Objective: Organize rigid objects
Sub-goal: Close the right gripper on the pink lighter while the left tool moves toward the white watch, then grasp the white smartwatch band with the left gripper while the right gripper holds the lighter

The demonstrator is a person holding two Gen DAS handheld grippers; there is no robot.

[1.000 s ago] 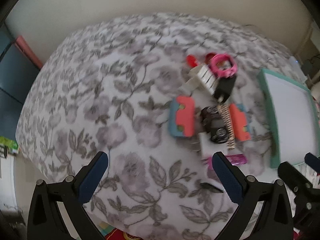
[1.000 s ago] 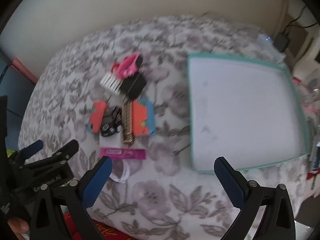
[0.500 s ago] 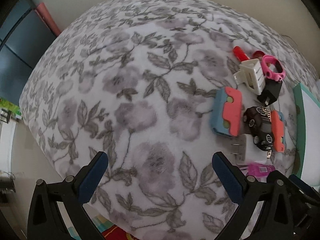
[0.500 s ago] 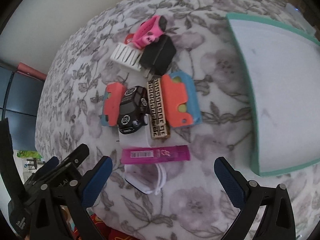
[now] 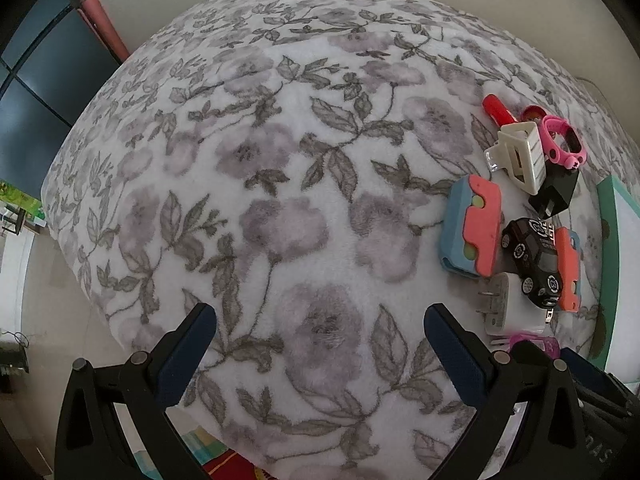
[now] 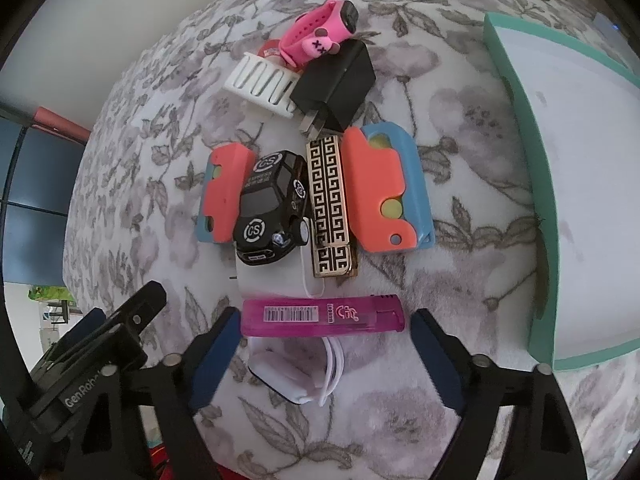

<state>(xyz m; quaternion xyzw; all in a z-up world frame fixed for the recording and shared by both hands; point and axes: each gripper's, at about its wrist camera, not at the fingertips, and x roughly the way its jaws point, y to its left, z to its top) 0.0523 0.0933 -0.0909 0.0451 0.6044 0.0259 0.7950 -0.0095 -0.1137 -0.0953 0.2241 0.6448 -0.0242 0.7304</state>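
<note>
the right gripper (image 6: 322,354) is pointing steeply down at the blanket (image 6: 400,408), its jaws closing around the pink lighter (image 6: 323,316), which is lying crosswise between the two blue pads; the pads (image 6: 212,354) are sitting just off its ends and are not yet pressing on it. a white cable bundle (image 6: 296,372) is lying just under the lighter. beyond the lighter a white charger (image 6: 272,276) is lying under a black toy car (image 6: 272,208), with a patterned gold lighter (image 6: 331,204) beside the car. an orange-and-blue block (image 6: 386,188) is flanking this group on the right and a second block (image 6: 222,196) on the left. farther out are a black plug (image 6: 340,84), a white clip (image 6: 262,82) and a pink watch (image 6: 320,32). the teal tray (image 6: 540,208) is sitting to the right, apart from the pile. the left gripper (image 5: 320,354) is hovering released over bare blanket, beside the pile.
</note>
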